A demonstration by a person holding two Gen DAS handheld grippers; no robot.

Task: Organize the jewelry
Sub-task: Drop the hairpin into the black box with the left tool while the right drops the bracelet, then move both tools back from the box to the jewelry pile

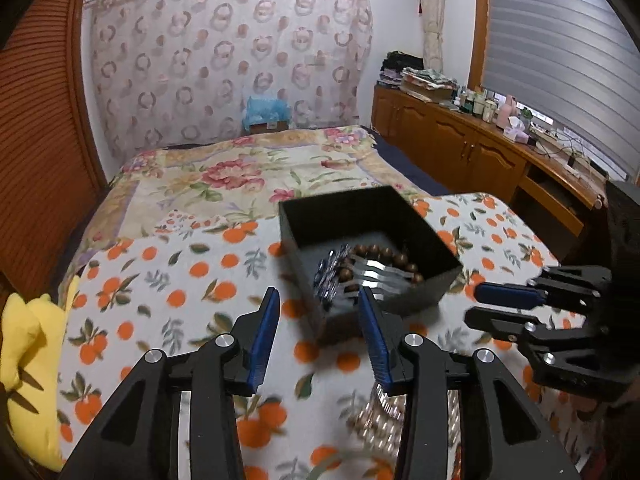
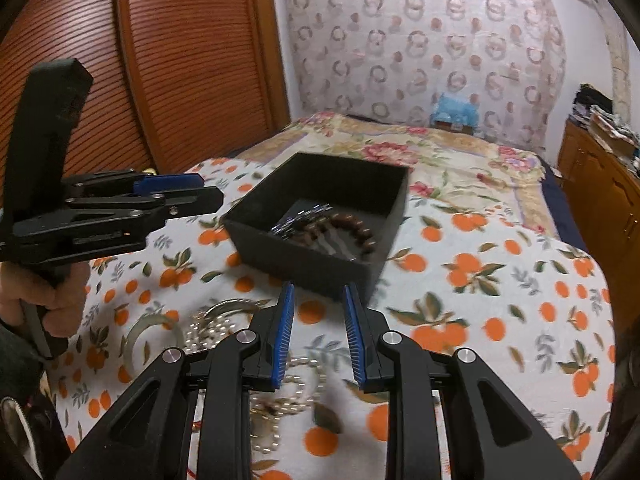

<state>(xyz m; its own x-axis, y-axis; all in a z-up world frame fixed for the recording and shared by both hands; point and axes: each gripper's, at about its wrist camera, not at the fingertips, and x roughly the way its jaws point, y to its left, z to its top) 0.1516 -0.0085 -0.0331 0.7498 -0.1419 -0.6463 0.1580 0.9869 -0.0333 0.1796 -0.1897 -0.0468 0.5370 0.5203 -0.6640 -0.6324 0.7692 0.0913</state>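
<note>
Jewelry fills part of a black box (image 1: 416, 236) that sits open-topped on the orange-print cloth (image 1: 192, 280): a bracelet of round brown wooden beads (image 1: 384, 256) curls against the near wall, with a dark blue sparkling piece (image 1: 330, 280) just beside it and several shiny silver bars (image 1: 376, 276) lying inside the bead loop. More pieces lie loose on the cloth nearer the cameras: a pearl strand (image 2: 296, 396) tangled with gold-toned links, and a pale green bangle (image 2: 148, 332) next to it; motion blur hides finer detail. The left gripper (image 1: 318, 300) hovers just short of the box's near corner with its blue-padded fingers spread apart and nothing between them. The right gripper (image 2: 318, 292) is likewise spread wide and empty, poised above the loose pieces and pointing at the box's near wall. In the right wrist view, the left gripper shows from the side, held by a hand (image 2: 36, 300). The cloth covers the foot of a bed with a floral blanket (image 1: 224, 176). A yellow cushion (image 1: 28, 360) lies at the left edge, and a wooden cabinet (image 1: 460, 148) runs along the window.
</note>
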